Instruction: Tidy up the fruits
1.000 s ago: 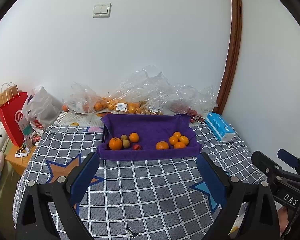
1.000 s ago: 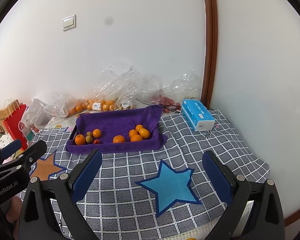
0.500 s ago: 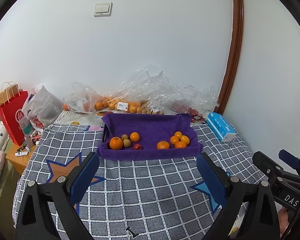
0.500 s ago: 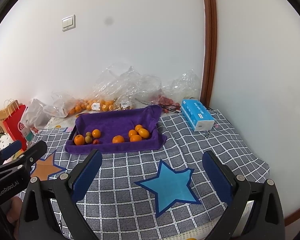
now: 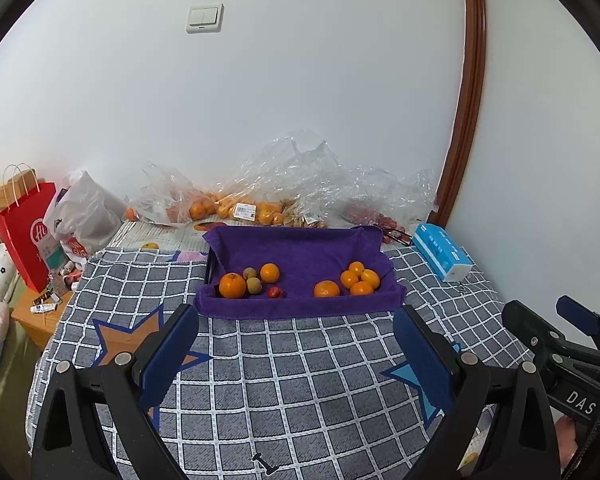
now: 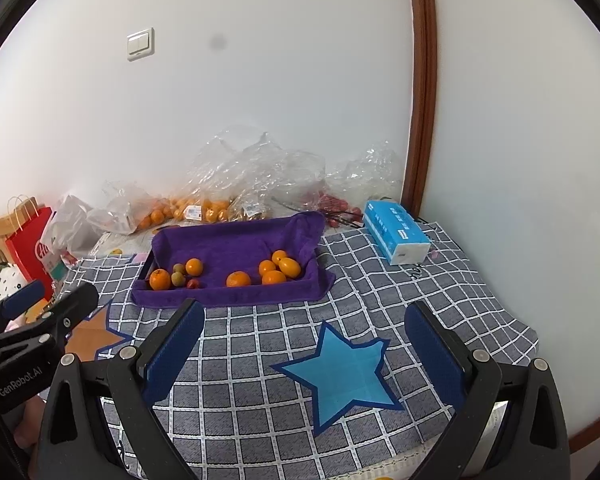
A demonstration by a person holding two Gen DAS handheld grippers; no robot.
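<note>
Pre-grasp: left gripper and right gripper both wide, empty, near of purple tray; next, reach for mixed left-side fruit.

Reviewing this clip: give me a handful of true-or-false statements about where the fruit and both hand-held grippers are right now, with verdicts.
1. Both hand-held grippers, left and right, are open and hold nothing. True.
2. The fruit lies in a tray lined with purple cloth. True.
3. The red fruit sits among the right-hand cluster. False: it lies in the left cluster, beside the big orange.
4. The blue tissue box is inside the tray. False: it rests on the checked blanket, right of the tray.
5. Plastic bags of fruit lie against the wall. True.
</note>
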